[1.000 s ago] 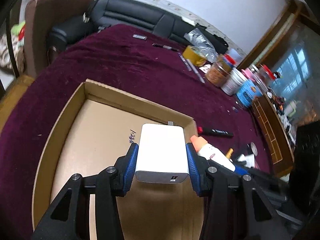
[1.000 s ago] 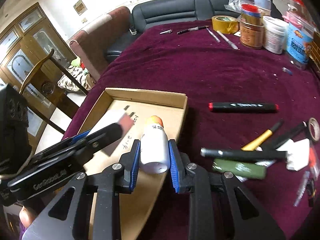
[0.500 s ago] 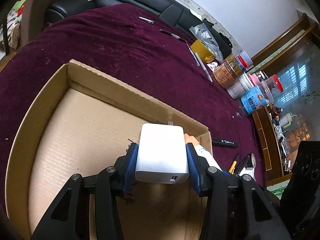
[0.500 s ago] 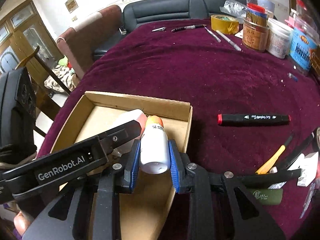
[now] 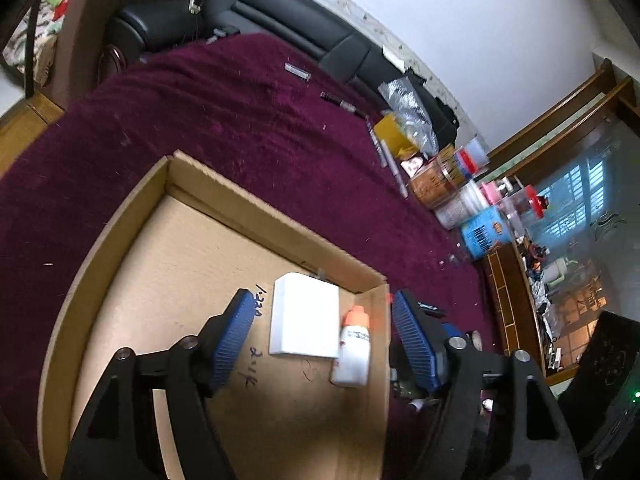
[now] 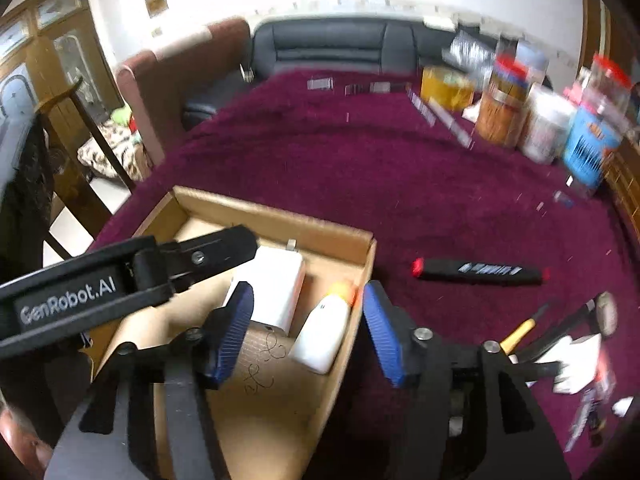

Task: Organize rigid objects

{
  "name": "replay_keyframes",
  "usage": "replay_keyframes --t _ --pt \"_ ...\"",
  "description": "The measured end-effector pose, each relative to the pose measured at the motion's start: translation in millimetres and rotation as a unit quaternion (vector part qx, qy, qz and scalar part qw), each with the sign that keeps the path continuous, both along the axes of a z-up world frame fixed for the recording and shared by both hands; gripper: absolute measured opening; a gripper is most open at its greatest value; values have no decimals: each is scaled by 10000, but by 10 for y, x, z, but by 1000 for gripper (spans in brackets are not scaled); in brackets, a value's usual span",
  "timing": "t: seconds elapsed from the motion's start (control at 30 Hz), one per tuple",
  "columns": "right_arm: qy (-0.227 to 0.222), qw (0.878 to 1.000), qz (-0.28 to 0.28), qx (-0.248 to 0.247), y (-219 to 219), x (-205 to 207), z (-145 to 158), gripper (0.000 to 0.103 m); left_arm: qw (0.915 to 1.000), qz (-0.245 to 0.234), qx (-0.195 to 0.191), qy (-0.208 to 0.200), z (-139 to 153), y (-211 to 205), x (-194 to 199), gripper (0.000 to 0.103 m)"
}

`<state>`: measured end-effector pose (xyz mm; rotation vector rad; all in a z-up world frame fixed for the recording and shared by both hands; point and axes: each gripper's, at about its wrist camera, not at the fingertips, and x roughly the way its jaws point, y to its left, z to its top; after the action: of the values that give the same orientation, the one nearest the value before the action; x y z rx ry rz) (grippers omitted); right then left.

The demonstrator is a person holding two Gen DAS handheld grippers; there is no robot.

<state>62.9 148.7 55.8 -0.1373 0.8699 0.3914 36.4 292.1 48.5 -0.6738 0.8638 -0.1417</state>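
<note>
A white power bank (image 5: 304, 316) lies flat in the far right corner of the shallow cardboard box (image 5: 120, 232). A white bottle with an orange cap (image 5: 353, 348) lies beside it on its right, along the box's right wall. My left gripper (image 5: 322, 340) is open and empty above both. In the right wrist view the power bank (image 6: 276, 288) and the bottle (image 6: 322, 336) lie in the box (image 6: 280, 220), and my right gripper (image 6: 306, 336) is open and empty above the bottle. The left gripper's finger (image 6: 192, 260) crosses that view.
A black marker with a red end (image 6: 480, 272) lies on the purple cloth right of the box. Pens, a yellow-handled tool and papers (image 6: 560, 340) lie at the right. Jars, a tape roll and a blue box (image 6: 520, 120) stand at the far right edge.
Both grippers opened and pulled back. The power bank and the bottle were let go and now lie in the box's far right corner.
</note>
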Motion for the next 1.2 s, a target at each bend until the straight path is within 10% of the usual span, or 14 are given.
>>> replay_keyframes --t 0.2,0.33,0.53,0.77,1.03,1.2 --pt "-1356 9902 -273 -196 -479 -461 533 70 9992 -68 125 -364 340 -211 -342 76" --pt "-2766 9530 -1085 -594 -1004 -821 678 92 9978 -490 183 -404 425 -568 -485 78" --pt "-1614 9697 -1811 -300 -1958 -538 318 92 9919 -1136 571 -80 267 -1260 -465 78" --pt "-1189 9590 -2564 198 -2803 -535 -95 92 9788 -1636 1191 302 45 -1947 -173 78" --pt "-879 9681 -2294 490 -2816 -371 -164 92 9746 -1381 1644 642 -191 -2113 307 77" --pt "-816 9658 -2358 709 -2906 -424 -165 92 9530 -2123 2100 511 -215 -2461 122 79"
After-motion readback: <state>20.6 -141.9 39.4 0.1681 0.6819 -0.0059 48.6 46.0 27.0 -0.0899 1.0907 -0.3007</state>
